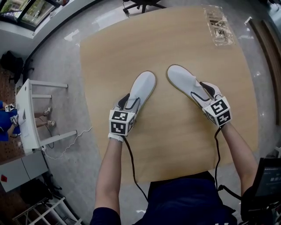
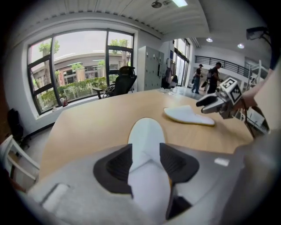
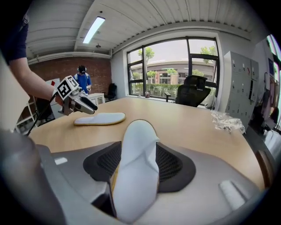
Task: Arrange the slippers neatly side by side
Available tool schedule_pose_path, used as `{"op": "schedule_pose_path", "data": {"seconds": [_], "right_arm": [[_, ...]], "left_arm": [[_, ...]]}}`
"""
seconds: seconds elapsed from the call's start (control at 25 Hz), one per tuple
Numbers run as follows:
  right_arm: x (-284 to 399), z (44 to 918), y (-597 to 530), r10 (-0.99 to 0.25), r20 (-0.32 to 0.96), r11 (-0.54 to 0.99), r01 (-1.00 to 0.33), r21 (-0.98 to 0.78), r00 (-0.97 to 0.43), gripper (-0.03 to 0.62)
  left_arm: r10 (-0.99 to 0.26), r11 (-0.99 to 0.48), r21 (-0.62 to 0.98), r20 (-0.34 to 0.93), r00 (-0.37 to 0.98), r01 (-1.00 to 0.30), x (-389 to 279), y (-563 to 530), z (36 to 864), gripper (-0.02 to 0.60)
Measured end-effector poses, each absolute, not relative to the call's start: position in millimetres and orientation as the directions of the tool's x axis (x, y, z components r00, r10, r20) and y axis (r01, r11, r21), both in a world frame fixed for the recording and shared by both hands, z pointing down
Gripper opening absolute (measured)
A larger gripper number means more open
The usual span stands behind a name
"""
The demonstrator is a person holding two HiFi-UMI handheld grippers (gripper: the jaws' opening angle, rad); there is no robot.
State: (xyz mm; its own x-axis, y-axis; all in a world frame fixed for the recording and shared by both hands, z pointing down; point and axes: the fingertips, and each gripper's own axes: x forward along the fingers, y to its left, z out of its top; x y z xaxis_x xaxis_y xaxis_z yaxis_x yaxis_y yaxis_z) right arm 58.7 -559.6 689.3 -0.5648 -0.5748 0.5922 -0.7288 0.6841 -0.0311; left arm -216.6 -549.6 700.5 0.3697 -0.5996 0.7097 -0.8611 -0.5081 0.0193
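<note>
Two white slippers lie flat on the wooden table (image 1: 175,140), toes pointing away from me and splayed apart. The left slipper (image 1: 142,88) (image 2: 147,132) has its heel between the jaws of my left gripper (image 1: 131,102) (image 2: 145,165). My right gripper (image 1: 205,93) (image 3: 138,165) has the heel of the right slipper (image 1: 184,81) (image 3: 138,136) between its jaws. Both grippers stand open, with the pads flanking the heels rather than pinching them. From each gripper view I also see the other slipper (image 2: 189,115) (image 3: 100,118) and the other gripper (image 2: 206,105) (image 3: 88,105).
A crumpled clear plastic bag (image 1: 218,24) (image 3: 227,121) lies at the table's far right corner. A black office chair (image 1: 142,4) stands beyond the far edge. A white desk (image 1: 26,114) is on the floor to the left. People stand far off in the room.
</note>
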Motion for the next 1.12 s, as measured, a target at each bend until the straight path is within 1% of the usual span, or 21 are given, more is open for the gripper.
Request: {"op": "schedule_pose_path", "data": {"seconds": [0.12,0.32,0.6,0.84,1.12], "right_arm": [[54.5,697.6,-569.9,-0.551,0.615,0.724,-0.689,0.016,-0.564,0.253],[55.2,708.9,-582.5,-0.524,0.655,0.745,-0.666,0.042,-0.544,0.252],[48.9,723.5,-574.2,-0.491,0.678,0.754,-0.657,0.015,-0.548,0.245],[47.3,726.4,-572.4,-0.484,0.680,0.748,-0.663,-0.004,-0.551,0.221],[49.3,735.9,-567.2,-0.465,0.688,0.738,-0.674,-0.047,-0.557,0.216]], "left_arm": [[-0.559,-0.562,-0.014,0.744,0.367,-0.827,-213.1,-553.7,711.6,0.221],[-0.519,-0.609,-0.035,0.773,0.365,-0.792,-206.9,-555.2,722.2,0.221],[-0.521,-0.584,-0.014,0.773,0.361,-0.812,-208.6,-550.8,726.1,0.202],[-0.529,-0.550,0.009,0.770,0.357,-0.835,-209.5,-549.1,729.1,0.201],[-0.529,-0.527,0.017,0.776,0.343,-0.850,-203.6,-541.3,736.9,0.198]]}}
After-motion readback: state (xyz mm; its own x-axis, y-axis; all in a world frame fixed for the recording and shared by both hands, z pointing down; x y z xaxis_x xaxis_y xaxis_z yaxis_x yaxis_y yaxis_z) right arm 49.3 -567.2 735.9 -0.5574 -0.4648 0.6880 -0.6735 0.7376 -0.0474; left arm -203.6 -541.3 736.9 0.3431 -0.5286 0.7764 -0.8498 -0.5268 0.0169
